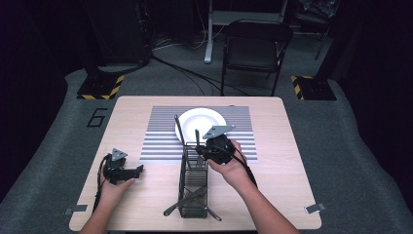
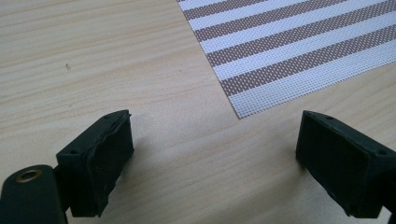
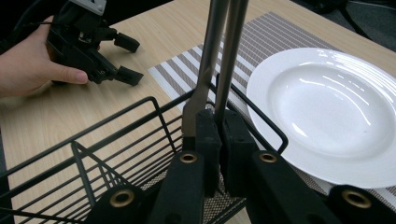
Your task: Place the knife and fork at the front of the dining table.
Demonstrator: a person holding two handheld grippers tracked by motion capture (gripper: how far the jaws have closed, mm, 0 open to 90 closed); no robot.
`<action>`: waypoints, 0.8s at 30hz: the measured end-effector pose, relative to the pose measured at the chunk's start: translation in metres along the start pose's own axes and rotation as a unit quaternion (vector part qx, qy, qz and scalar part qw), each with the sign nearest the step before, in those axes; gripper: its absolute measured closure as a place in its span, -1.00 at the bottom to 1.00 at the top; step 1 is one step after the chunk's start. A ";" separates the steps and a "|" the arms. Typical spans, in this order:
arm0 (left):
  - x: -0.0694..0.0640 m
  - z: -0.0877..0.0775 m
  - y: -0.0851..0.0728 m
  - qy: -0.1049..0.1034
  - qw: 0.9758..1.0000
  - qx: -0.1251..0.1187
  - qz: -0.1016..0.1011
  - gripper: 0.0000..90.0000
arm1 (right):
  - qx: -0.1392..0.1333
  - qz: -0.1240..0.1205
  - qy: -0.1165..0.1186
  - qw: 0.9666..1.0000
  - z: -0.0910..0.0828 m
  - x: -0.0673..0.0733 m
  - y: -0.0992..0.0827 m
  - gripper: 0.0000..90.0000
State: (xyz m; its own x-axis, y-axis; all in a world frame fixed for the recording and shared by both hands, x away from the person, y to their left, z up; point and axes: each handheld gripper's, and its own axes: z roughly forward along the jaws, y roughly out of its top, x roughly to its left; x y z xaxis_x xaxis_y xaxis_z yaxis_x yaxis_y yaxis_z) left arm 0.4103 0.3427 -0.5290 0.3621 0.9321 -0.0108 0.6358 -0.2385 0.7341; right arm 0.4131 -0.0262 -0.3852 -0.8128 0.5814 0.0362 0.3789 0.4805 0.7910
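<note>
Jaws of the right gripper [image 3: 218, 140] pinch a metal utensil handle [image 3: 212, 60] upright over the wire basket [image 1: 194, 183], beside the white plate [image 1: 195, 122]; left gripper [image 2: 215, 154] rests spread wide on the desk [image 2: 93, 70].

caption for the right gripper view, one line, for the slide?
Right gripper shut on two metal utensil handles above the black wire caddy, white plate on the striped placemat beside it.

The wooden table [image 1: 126, 117] carries a striped placemat [image 1: 160, 139] – and a wire basket [image 1: 194, 195].
</note>
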 end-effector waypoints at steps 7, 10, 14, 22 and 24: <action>0.000 0.000 0.000 0.000 1.000 0.000 0.000 -0.76 | -0.002 -0.005 0.004 1.000 -0.012 0.004 0.013 0.93; 0.000 0.000 0.000 0.000 1.000 0.000 0.000 -0.76 | -0.004 -0.004 0.004 1.000 -0.015 0.005 0.016 0.93; 0.000 0.000 0.000 0.000 1.000 0.000 0.000 -0.76 | -0.010 -0.004 0.008 1.000 -0.023 0.006 0.022 0.93; 0.000 0.000 0.000 0.000 1.000 0.000 0.000 -0.76 | -0.016 -0.009 0.011 1.000 -0.036 0.006 0.035 0.93; 0.000 0.000 0.000 0.000 1.000 0.000 0.000 -0.76 | -0.019 -0.003 0.014 1.000 -0.041 0.005 0.039 0.93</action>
State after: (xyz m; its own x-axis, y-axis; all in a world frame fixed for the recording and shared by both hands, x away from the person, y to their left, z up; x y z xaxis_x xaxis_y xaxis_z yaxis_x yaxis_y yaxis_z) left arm 0.4103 0.3427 -0.5290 0.3622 0.9321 -0.0105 0.6357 -0.2387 0.7341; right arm 0.4057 -0.0314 -0.3293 -0.8273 0.5598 0.0474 0.3571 0.4589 0.8136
